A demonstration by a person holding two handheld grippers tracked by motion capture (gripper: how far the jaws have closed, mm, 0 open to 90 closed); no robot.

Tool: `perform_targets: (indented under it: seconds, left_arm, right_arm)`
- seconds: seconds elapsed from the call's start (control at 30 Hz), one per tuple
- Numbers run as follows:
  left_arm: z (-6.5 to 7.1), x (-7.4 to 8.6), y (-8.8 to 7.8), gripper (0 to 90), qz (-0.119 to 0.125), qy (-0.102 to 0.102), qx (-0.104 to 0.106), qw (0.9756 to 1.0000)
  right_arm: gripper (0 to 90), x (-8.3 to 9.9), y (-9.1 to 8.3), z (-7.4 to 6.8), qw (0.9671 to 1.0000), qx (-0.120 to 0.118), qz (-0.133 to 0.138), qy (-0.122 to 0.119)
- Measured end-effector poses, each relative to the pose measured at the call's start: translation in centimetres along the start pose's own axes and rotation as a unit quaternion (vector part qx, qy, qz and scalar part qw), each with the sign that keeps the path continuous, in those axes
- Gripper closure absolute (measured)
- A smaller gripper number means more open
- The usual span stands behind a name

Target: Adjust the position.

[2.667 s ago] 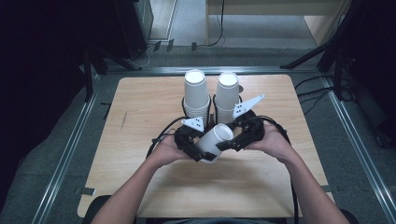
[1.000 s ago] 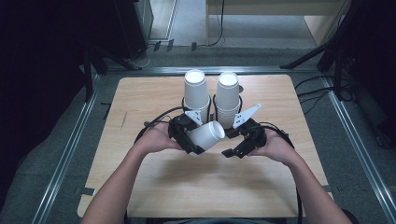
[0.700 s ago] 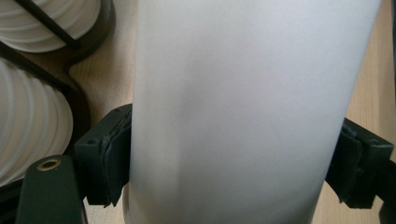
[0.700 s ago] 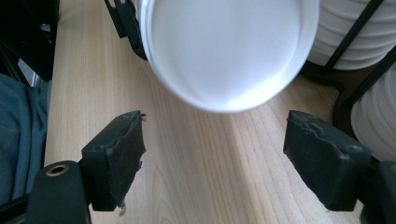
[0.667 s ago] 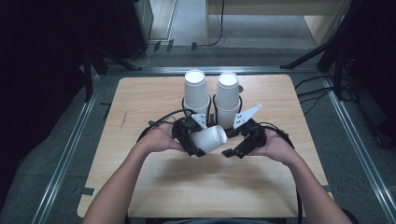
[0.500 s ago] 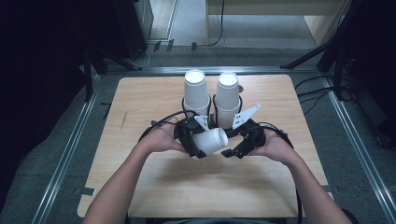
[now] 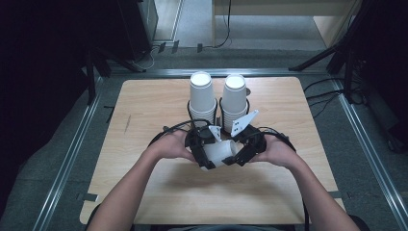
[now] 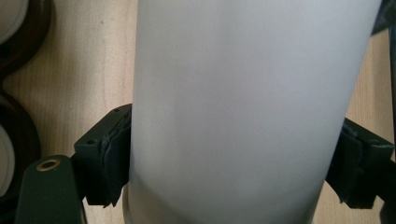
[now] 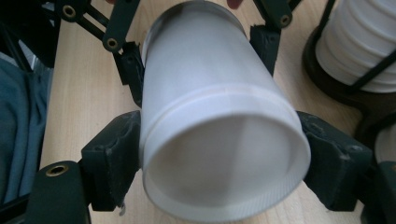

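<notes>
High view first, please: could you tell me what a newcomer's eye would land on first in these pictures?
A white paper cup lies on its side at mid-table, clamped from both sides by the left gripper and the right gripper. Just behind it, two tall stacks of white cups stand side by side in dark holders. In the right gripper view the cup's round end faces the camera between the pads.

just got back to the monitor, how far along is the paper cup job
Done: two stacks of white paper cups stand upside down in black holders at the table's far side.

In hand: one white paper cup lies sideways between the left gripper and right gripper, both clamped on it above the wooden table.

Left: probably placing this cup, which sits on neither stack yet.
</notes>
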State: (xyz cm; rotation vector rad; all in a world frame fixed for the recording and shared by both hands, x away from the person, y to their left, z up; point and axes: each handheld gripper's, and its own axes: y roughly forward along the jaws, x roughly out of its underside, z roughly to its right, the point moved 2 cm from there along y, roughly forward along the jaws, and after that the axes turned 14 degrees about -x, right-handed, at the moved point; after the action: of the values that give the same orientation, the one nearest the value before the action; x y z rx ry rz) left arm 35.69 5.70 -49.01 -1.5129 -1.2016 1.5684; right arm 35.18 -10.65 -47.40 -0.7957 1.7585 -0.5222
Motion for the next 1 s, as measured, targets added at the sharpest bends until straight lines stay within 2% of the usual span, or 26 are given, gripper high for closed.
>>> perform_targets:
  seconds: [0.27, 0.37, 0.4, 0.43, 0.47, 0.5, 0.53, 0.67, 0.77, 0.83, 1.0]
  left_arm:
    - [0.3, -0.2, 0.1, 14.5, 0.001, 0.006, 0.005, 1.0000]
    - [0.3, -0.1, -0.1, 13.7, 0.012, 0.006, 0.000, 0.9999]
    - [0.4, 0.0, -0.2, 13.1, 0.020, -0.002, -0.001, 0.9998]
    - [0.3, 0.1, -0.2, 7.8, 0.023, -0.007, -0.004, 0.9997]
    - [0.2, 0.2, -0.3, 7.8, 0.025, -0.021, -0.004, 0.9995]
    - [0.2, 0.3, -0.2, 1.4, 0.026, -0.031, -0.007, 0.9992]
    - [0.2, 0.4, -0.3, 0.0, 0.029, -0.034, -0.009, 0.9990]
    - [0.1, 0.8, -0.6, 0.0, 0.055, -0.048, -0.019, 0.9971]
    - [0.0, 1.0, -1.0, 0.0, 0.075, -0.062, -0.024, 0.9949]
    - [0.0, 1.2, -1.2, 0.0, 0.088, -0.075, -0.023, 0.9931]
    - [0.0, 1.6, -1.6, 0.0, 0.112, -0.085, -0.027, 0.9897]
  right_arm:
    - [23.7, -0.1, 0.3, -0.2, 0.9998, -0.010, -0.014, 0.000]
    - [24.0, -0.1, 0.2, -0.2, 0.9999, -0.008, -0.010, -0.006]
    - [24.0, -0.1, 0.1, -0.2, 0.9999, -0.007, -0.008, -0.005]
    - [24.0, -0.1, -0.1, -0.3, 0.9999, -0.010, -0.004, -0.003]
    - [24.0, -0.1, -0.1, -0.3, 0.9999, -0.010, -0.004, -0.003]
    - [24.0, -0.1, -0.2, -0.3, 0.9999, -0.011, -0.002, 0.002]
    - [24.0, -0.1, -0.3, -0.3, 1.0000, -0.008, -0.001, 0.001]
    - [24.0, 0.1, -0.6, -0.2, 1.0000, -0.001, 0.000, 0.001]
    - [24.0, 0.1, -0.8, -0.2, 1.0000, 0.002, 0.004, -0.004]
    - [23.9, 0.2, -0.9, -0.3, 1.0000, -0.004, 0.007, 0.003]
    - [23.9, 0.2, -1.5, -0.4, 0.9998, 0.000, 0.021, -0.001]
